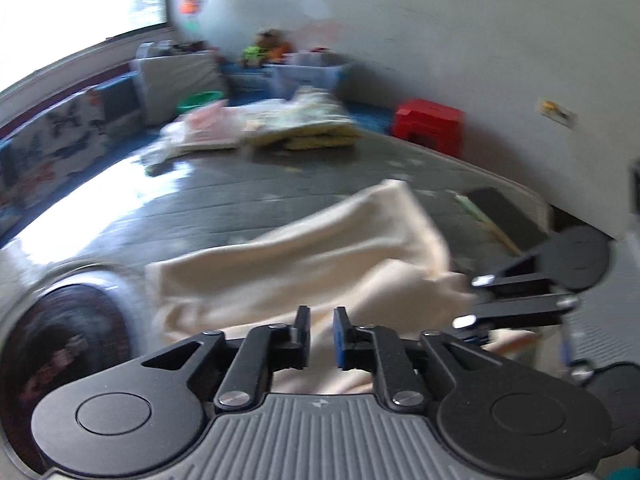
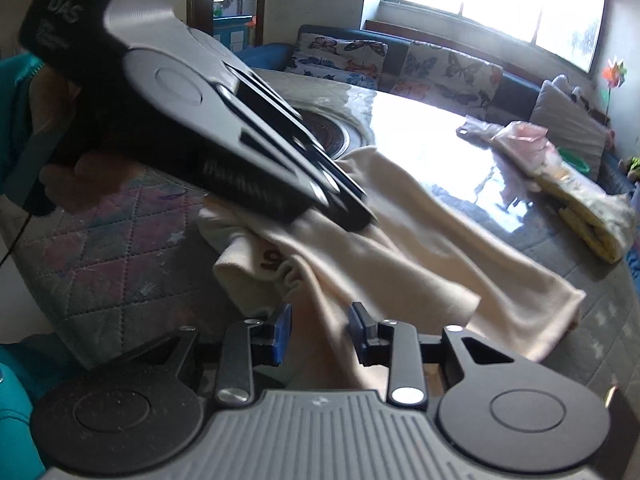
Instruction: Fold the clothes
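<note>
A cream garment (image 1: 304,264) lies stretched out on the glossy grey table (image 1: 224,196); in the right wrist view the cream garment (image 2: 408,240) shows a red print near its bunched end. My left gripper (image 1: 321,336) is open, jaws a small gap apart, with cloth lying under and between them. My right gripper (image 2: 320,334) is open over the garment's near edge. The left gripper's body (image 2: 224,112) reaches over the cloth in the right wrist view; the right gripper (image 1: 516,296) shows at the garment's right end in the left wrist view.
A folded yellow and pink pile (image 1: 276,128) lies at the table's far side and also shows in the right wrist view (image 2: 568,184). A round dark inset (image 1: 68,344) sits in the table at left. A red stool (image 1: 430,124), bins and a butterfly-print sofa (image 2: 400,64) stand behind.
</note>
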The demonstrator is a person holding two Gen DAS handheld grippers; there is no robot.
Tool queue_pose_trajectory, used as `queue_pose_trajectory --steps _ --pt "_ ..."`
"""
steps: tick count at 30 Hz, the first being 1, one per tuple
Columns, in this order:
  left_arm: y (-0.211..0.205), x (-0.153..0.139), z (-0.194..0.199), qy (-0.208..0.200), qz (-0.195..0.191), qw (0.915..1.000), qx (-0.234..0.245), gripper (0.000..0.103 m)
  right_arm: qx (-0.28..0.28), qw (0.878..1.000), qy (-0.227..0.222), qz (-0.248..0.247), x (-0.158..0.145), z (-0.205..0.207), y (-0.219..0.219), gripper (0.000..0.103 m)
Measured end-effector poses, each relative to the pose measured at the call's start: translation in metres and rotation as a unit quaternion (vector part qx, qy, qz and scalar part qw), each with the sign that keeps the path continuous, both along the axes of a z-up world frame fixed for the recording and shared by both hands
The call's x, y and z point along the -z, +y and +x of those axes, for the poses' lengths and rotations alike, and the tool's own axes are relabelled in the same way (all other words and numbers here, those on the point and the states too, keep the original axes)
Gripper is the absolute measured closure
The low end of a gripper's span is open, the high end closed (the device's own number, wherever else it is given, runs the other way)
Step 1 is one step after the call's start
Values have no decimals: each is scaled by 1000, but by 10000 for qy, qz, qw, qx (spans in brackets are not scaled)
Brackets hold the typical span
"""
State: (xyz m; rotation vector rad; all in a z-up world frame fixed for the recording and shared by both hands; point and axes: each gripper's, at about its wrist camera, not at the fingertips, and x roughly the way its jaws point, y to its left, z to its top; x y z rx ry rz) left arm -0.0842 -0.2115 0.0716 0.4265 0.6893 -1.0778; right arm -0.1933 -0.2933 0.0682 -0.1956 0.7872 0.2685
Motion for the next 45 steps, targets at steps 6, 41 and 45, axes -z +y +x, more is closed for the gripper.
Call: queue_pose_trajectory --steps 6,41,45 --pt "-22 18 -16 54 199 9985 512 65 178 9997 82 109 4 -16 -10 72" --pt "26 15 -7 -288 89 9994 170 77 261 9995 -147 26 9 7 -2 100" --pt "10 29 -10 -220 337 9984 407 75 255 9996 -153 -23 6 -2 -3 101"
